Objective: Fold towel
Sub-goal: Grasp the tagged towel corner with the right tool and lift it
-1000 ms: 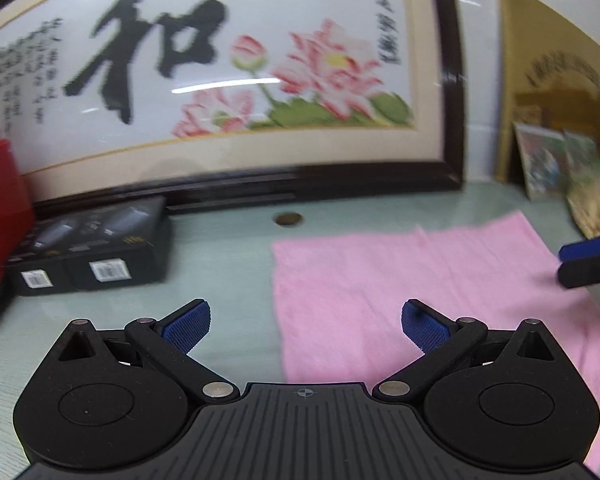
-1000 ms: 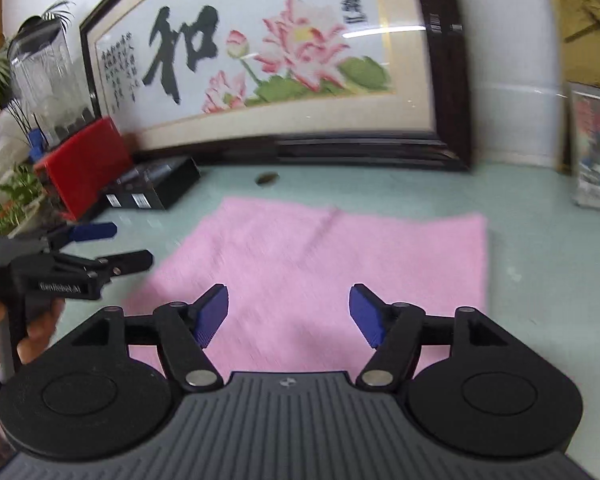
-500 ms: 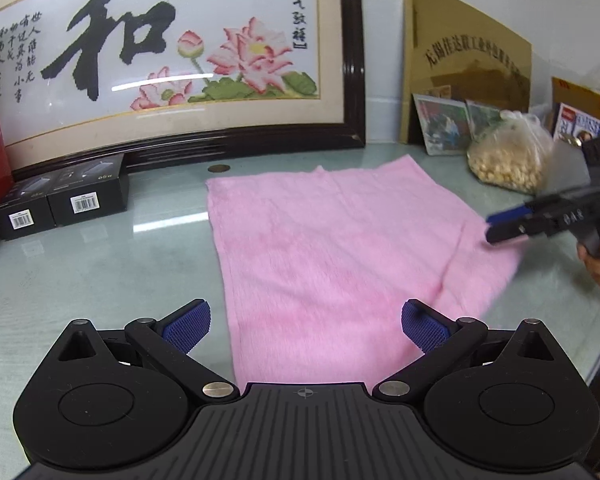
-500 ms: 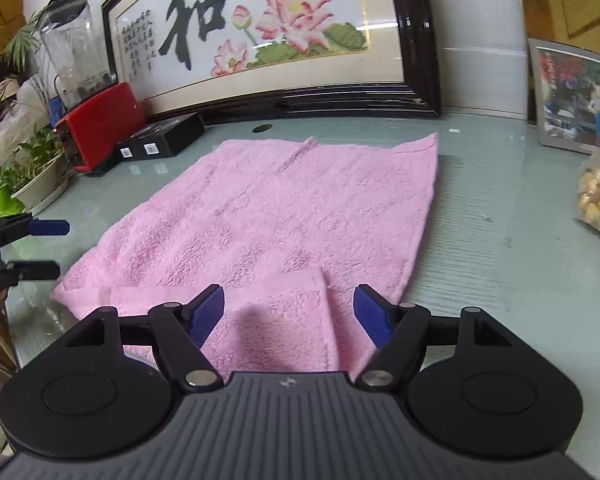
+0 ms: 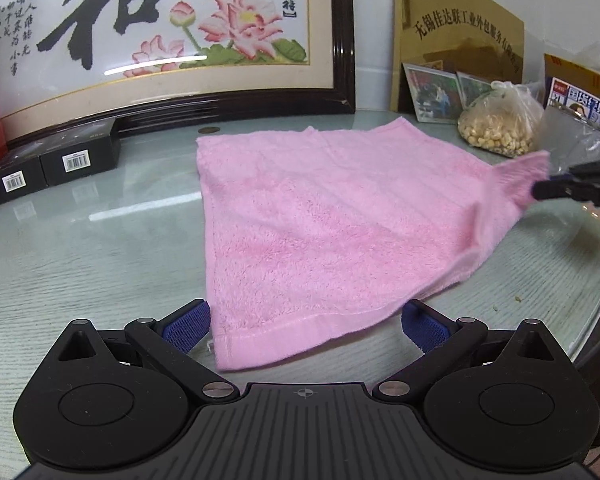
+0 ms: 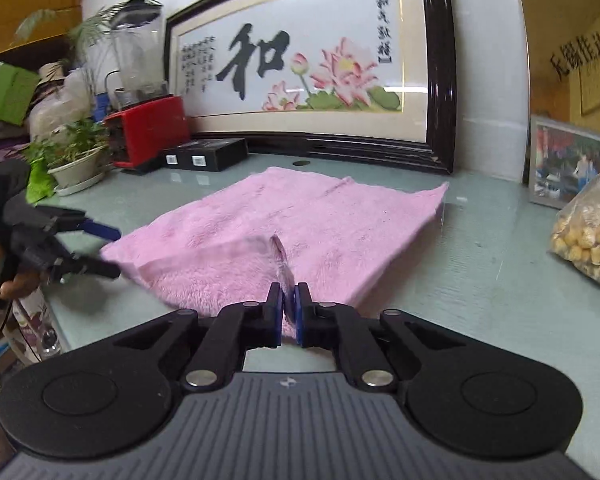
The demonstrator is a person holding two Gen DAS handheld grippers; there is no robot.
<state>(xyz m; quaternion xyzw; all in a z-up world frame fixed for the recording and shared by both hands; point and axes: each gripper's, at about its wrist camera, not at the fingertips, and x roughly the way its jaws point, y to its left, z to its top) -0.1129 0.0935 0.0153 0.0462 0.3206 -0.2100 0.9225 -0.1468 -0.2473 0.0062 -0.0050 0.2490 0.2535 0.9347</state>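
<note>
Towel (image 5: 320, 216), pink, lies spread on the glass table (image 5: 92, 248) in the left wrist view, its near hem just ahead of the left gripper (image 5: 306, 326). That gripper is released: its two blue pads (image 5: 186, 326) stand wide apart, one at each side of the near hem, and neither presses the cloth. The towel's right corner is lifted off the table and pulled toward the right gripper (image 5: 568, 190), which appears at the right edge (blurred there, so its hold cannot be judged from this view). Behind the towel a framed picture (image 5: 160, 40) leans against the wall. Two black boxes (image 5: 54, 164) sit to the left. A bag (image 5: 500, 128) of pale yellow pieces sits to the right, near a small photo (image 5: 434, 92). A coin (image 5: 211, 131) lies just beyond the far hem.

In the right wrist view the right gripper (image 6: 288, 312) is clenched on a pinched ridge of the towel (image 6: 320, 220), with the cloth rising between the closed pads. The rest of the towel lies flat on the table (image 6: 480, 260). The left gripper (image 6: 96, 250) shows at the left edge, its fingers parted at the towel's left corner. A red appliance (image 6: 148, 132) and a potted plant (image 6: 72, 160) stand at the far left.
</note>
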